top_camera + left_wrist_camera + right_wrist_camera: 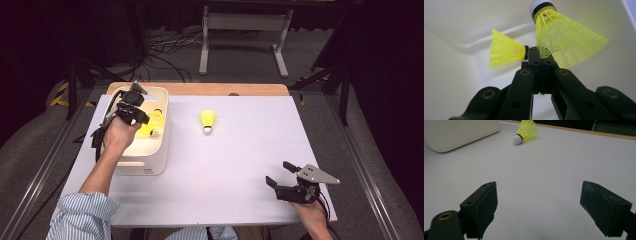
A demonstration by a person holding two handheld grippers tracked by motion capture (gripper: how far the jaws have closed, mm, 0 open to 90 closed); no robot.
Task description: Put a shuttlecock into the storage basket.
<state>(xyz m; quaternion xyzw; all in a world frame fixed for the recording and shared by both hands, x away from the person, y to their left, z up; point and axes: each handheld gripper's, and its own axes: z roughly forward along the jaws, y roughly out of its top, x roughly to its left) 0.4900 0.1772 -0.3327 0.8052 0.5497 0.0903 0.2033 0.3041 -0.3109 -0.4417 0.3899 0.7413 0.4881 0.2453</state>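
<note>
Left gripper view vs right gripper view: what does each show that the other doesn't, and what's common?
Left gripper view alone: the inside of the white bin, the left gripper with jaws shut, and two yellow shuttlecocks, one with its cork end at the jaw tips, seemingly pinched, the other beside it.

Right gripper view alone: the right gripper open over the bare white table, and a loose shuttlecock lying on it.

Shared: the bin, seen from outside in the right gripper view.

The held shuttlecock's [506, 51] cork is hidden behind the fingers [534, 58].
</note>
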